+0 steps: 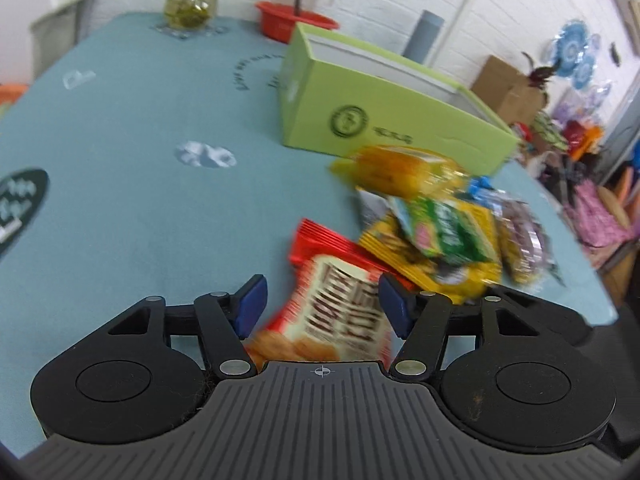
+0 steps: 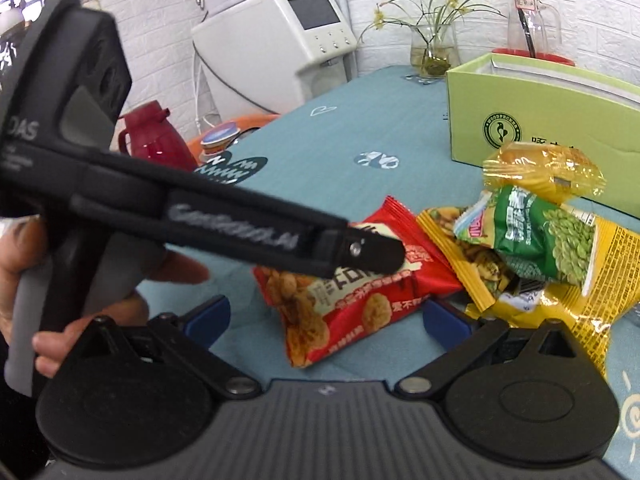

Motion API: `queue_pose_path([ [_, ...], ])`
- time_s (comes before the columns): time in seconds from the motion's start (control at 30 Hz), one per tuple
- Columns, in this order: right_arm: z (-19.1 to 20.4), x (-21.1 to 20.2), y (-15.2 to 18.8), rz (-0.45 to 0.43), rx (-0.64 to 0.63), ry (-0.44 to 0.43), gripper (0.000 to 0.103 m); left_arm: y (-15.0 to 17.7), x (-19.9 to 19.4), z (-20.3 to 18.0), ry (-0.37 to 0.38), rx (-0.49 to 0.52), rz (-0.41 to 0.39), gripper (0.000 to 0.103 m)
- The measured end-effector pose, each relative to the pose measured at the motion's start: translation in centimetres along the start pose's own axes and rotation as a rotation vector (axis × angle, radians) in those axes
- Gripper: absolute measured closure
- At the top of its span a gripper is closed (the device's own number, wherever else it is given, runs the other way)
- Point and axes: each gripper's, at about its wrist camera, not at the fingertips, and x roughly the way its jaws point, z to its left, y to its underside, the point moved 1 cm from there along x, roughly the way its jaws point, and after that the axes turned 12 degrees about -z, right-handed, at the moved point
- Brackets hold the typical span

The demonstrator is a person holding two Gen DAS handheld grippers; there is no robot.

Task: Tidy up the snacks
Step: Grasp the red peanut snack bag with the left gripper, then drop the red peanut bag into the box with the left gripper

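A red snack packet (image 1: 340, 312) (image 2: 352, 300) lies on the teal tablecloth (image 1: 140, 200). My left gripper (image 1: 323, 304) straddles its top half; the right pad is at the packet's edge and a gap shows at the left pad. In the right wrist view the left gripper (image 2: 376, 254) reaches in from the left, tip over the packet. My right gripper (image 2: 328, 320) stands wide open around the packet's lower end without touching it. Beside it are piled a green pea packet (image 1: 444, 228) (image 2: 536, 232), a yellow packet (image 1: 452, 276) (image 2: 600, 280) and an orange-yellow wrapped snack (image 1: 400, 168) (image 2: 540, 172).
An open lime-green box (image 1: 392, 116) (image 2: 540, 120) stands just behind the pile. A plant vase (image 1: 190, 8) (image 2: 434, 52), a red basin (image 1: 292, 20) and a glass jug (image 2: 528, 20) stand at the far edge. A hand (image 2: 24, 264) holds the left gripper. A red thermos (image 2: 152, 136) stands beyond the table's left edge.
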Motion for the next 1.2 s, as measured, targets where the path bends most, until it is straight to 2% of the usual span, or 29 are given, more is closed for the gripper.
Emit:
queue_pose_path([
  [0.07,0.0,-0.9,0.4,-0.001,-0.010,-0.013,0.001,1.1,-0.4,-1.1,0.027,-0.002,0.026,0.056],
  [0.13,0.2,-1.8,1.2,0.021,-0.049,-0.015,0.001,2.2,-0.6,-2.6,0.016,0.007,0.030,0.055],
  [0.23,0.4,-3.7,2.2,0.028,-0.090,0.016,0.001,3.9,-1.4,-5.2,0.036,0.015,0.033,0.052],
  [0.3,0.2,-4.9,2.7,0.014,-0.097,0.038,0.001,4.3,-1.6,-6.1,0.003,0.019,0.021,0.051],
  [0.37,-0.1,-5.9,2.8,-0.016,-0.103,0.070,0.001,4.1,-1.5,-6.1,-0.049,0.002,0.000,0.041],
  [0.43,-0.5,-6.3,2.8,-0.046,-0.098,0.091,0.001,3.6,-1.5,-5.3,-0.084,-0.055,-0.011,0.040],
  [0.53,-0.6,-5.8,2.8,-0.067,-0.080,0.077,0.001,3.3,-1.4,-4.7,-0.084,-0.113,-0.009,0.040],
  [0.6,-0.4,-5.1,3.0,-0.067,-0.083,0.069,0.002,3.3,-1.4,-4.6,-0.088,-0.103,-0.008,0.043],
  [0.67,-0.3,-4.1,3.1,-0.047,-0.095,0.074,0.023,3.5,-1.5,-4.9,-0.092,-0.076,-0.010,0.045],
  [0.7,-0.1,-4.1,3.1,-0.065,-0.109,0.085,0.026,3.5,-1.6,-5.0,-0.080,-0.064,-0.006,0.062],
  [0.77,0.0,-4.3,2.8,-0.063,-0.121,0.094,0.030,3.7,-1.7,-5.1,-0.050,-0.055,0.001,0.077],
  [0.8,0.0,-4.4,2.6,-0.070,-0.115,0.096,0.033,3.7,-1.8,-5.0,-0.041,-0.066,0.004,0.080],
  [0.87,0.1,-4.7,2.0,-0.083,-0.098,0.082,0.034,3.4,-2.3,-4.8,-0.051,-0.093,0.003,0.089],
  [1.03,0.3,-4.1,0.1,-0.130,-0.087,0.040,0.033,1.1,-3.1,-4.6,-0.102,-0.105,-0.051,0.089],
  [1.2,-0.2,-2.8,-2.7,-0.174,-0.007,-0.025,0.032,-1.5,-3.8,-3.8,-0.139,-0.119,-0.122,0.090],
])
